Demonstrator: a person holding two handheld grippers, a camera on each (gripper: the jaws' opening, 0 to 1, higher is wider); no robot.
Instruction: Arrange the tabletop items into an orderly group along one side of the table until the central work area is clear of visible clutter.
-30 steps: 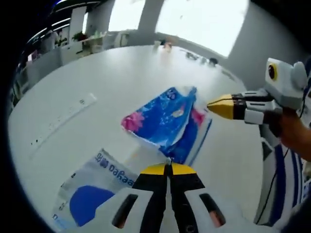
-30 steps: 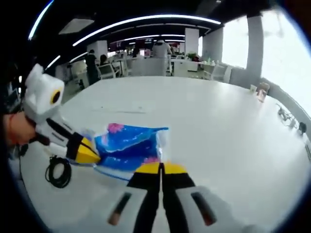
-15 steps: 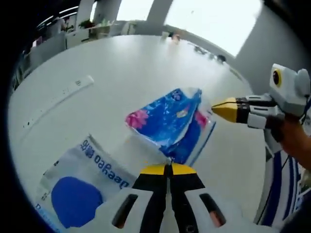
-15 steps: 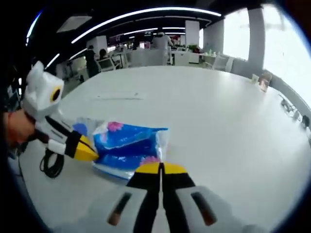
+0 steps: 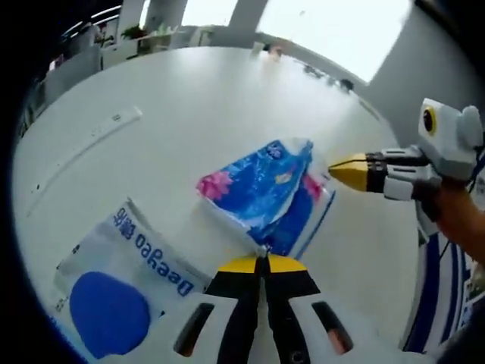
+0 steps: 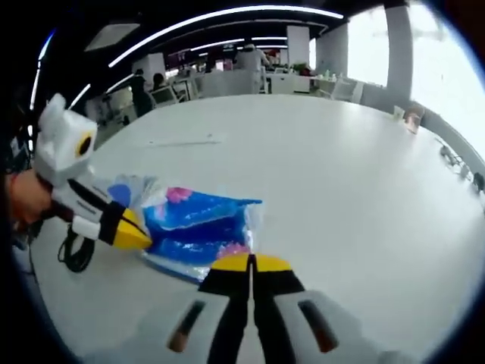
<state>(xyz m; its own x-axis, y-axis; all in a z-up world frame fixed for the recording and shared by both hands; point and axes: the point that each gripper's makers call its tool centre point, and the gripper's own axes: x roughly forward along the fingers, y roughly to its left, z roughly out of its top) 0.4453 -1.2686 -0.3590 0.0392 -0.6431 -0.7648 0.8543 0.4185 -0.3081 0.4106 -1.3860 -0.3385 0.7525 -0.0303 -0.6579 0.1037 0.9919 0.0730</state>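
A blue tissue pack [image 5: 261, 189] with pink flowers lies angled across the white table [image 5: 189, 98]. My left gripper [image 5: 262, 258] is shut, its yellow tips pinching the pack's near corner. My right gripper [image 5: 333, 165] comes in from the right, shut on the clear wrapper flap at the pack's other end. In the right gripper view the same tissue pack [image 6: 198, 227] sits just beyond my right gripper [image 6: 251, 258], and the left gripper [image 6: 140, 239] meets its left end. A white pack [image 5: 114, 284] with a blue circle lies flat beside it.
A long white power strip [image 5: 79, 148] lies on the table to the left. A black cable coil [image 6: 76, 250] sits near the table edge behind the left gripper. Small items [image 5: 345, 83] stand at the far rim. Desks and people fill the office background [image 6: 227, 76].
Both views have shifted slightly, and more of the white pack shows in the left gripper view. The tissue pack keeps its place at both gripper tips.
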